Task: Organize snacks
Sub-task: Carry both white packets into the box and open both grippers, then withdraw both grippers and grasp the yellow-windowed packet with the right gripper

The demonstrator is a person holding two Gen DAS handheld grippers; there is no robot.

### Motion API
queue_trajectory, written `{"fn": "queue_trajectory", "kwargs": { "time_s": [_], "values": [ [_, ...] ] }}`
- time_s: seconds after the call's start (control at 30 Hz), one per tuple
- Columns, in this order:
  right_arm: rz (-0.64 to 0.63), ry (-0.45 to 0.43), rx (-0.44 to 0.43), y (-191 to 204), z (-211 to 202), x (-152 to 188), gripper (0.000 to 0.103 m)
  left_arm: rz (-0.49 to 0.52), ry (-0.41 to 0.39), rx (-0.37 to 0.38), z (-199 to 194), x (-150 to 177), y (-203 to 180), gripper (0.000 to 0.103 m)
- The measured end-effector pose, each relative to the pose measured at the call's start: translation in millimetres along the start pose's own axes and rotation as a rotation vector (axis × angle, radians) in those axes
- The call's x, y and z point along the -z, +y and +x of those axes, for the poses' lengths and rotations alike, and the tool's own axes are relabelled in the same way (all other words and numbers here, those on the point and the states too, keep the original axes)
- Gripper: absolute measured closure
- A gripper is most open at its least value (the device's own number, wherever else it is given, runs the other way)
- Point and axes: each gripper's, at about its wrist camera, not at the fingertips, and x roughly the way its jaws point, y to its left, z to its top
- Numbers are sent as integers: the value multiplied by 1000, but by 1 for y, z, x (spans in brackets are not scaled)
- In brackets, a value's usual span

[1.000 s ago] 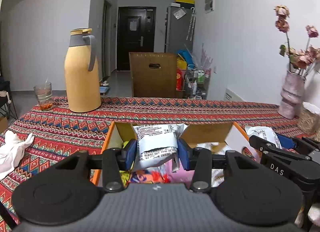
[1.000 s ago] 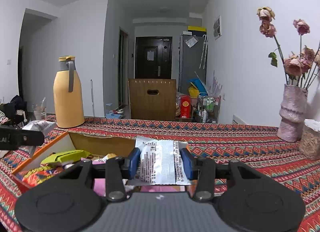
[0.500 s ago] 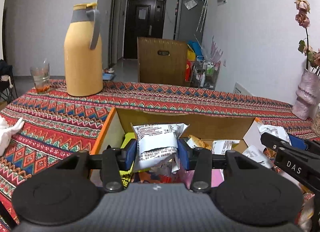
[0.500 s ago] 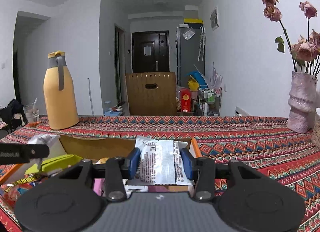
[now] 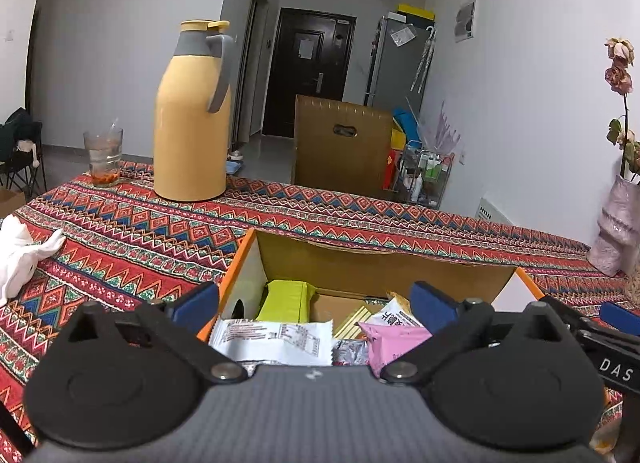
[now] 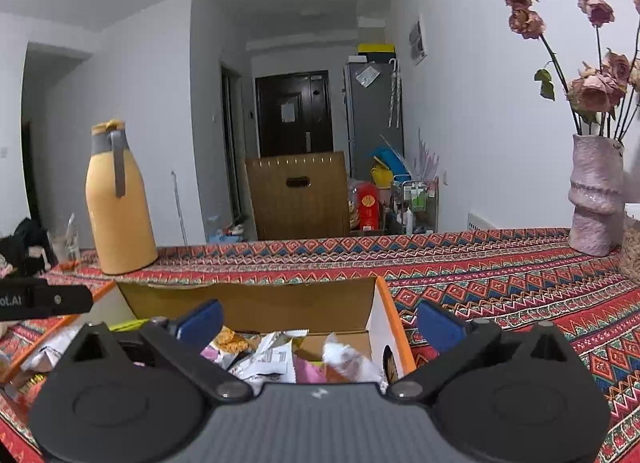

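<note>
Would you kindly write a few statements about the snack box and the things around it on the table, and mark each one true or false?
1. The cardboard box holds several snack packets. True.
2. The yellow thermos jug stands inside the box. False: it stands on the patterned tablecloth beyond the box.
3. The left tongs clamp a white packet. False: the jaws are opening, and the white packet lies loose in the box.
4. A lime-green packet lies in the box. True.
5. The pink vase lies on its side. False: it stands upright, holding dried roses.
</note>
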Motion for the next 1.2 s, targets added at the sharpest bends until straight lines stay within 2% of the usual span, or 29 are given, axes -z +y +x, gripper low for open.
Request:
{"fn": "queue_trajectory", "kwargs": {
  "time_s": [0.33, 0.8, 1.2],
  "values": [
    [-10, -6, 12, 1, -3, 0, 0, -9, 5, -2, -4, -4, -3, 0],
    [-52, -18, 32, 6, -48, -14, 0, -7, -27, 23, -55, -17, -2, 0],
    [-66, 71, 45, -1, -92, 15, 0, 22, 28, 27, -90, 17, 15, 0]
  ]
}}
